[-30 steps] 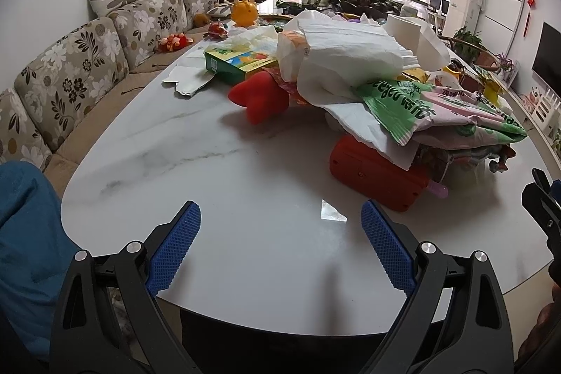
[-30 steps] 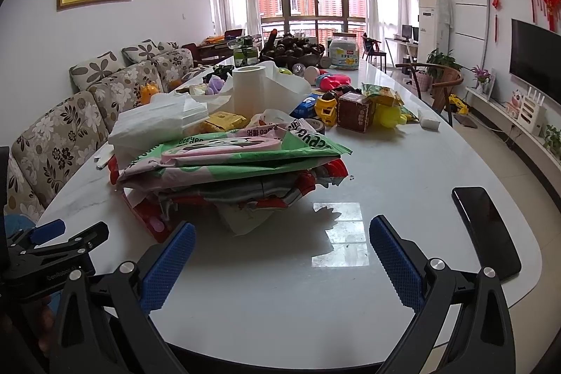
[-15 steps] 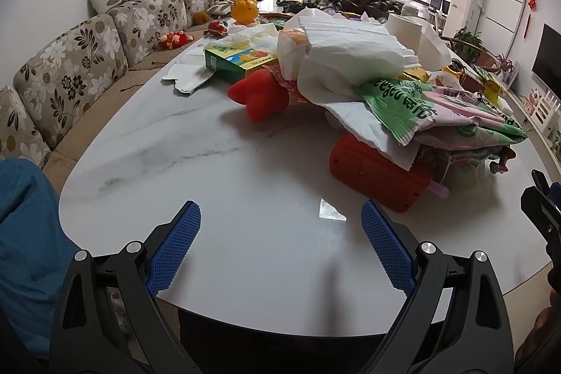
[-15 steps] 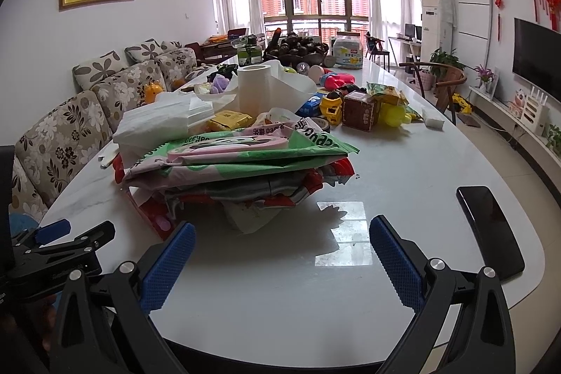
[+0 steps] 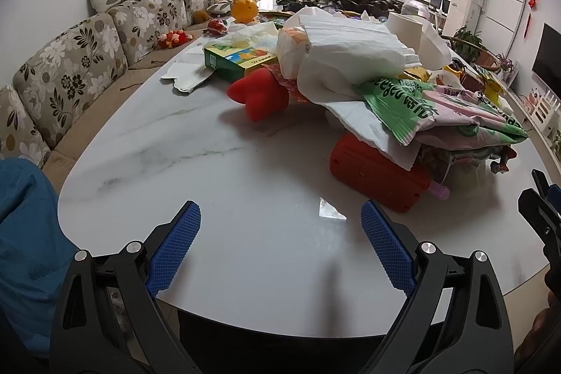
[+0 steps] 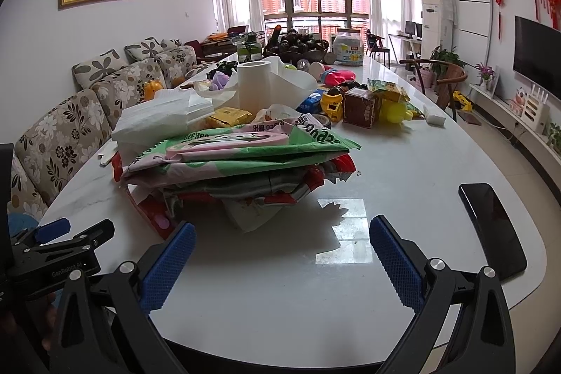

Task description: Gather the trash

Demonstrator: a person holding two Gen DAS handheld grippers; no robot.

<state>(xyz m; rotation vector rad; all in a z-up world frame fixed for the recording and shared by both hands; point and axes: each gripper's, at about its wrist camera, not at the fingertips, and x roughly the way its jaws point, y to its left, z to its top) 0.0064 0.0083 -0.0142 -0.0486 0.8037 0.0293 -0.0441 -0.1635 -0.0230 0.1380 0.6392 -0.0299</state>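
- Left gripper (image 5: 280, 226) up front, hanging over the near end of the white marble table (image 5: 196, 163), fingers spread wide, nothing between them.
- Right gripper (image 6: 282, 246) same deal: spread wide, empty, over bare tabletop just short of the pile.
- Trash pile sitting mid-table, straight ahead of both grippers, not touched by either.
- Top of the pile: green and pink plastic bag (image 6: 245, 149), lying flat across the rest, corner poking out toward the right.
- Under that bag: crumpled red and grey wrappers (image 6: 280, 186), plus a scrap of white paper (image 6: 252, 216) sticking out at the near side.
- White tissue stack (image 5: 347, 51) draped over the left part of the pile, with a bread-looking packet (image 5: 292, 48) tucked beside it.
- Red plastic box (image 5: 378, 177) wedged under the pile's near corner, resting on the table, closest thing to the left gripper.
- Red plush toy (image 5: 259, 93) just left of the pile, near a green and yellow carton (image 5: 238, 58) and a torn bit of white paper (image 5: 189, 77).
- Toilet paper roll (image 6: 254, 83) upright behind the pile.
- Further back: yellow toy car (image 6: 332, 104), brown box (image 6: 361, 107), yellow ball-ish thing (image 6: 394, 113), all well apart from the grippers.
- Black phone (image 6: 492, 226) flat near the table's right edge, just right of the right gripper.
- Flowery sofa (image 5: 70, 69) along the table's left side.
- Blue sleeve or clothing (image 5: 24, 233) at the far left of the left view, can't tell which.
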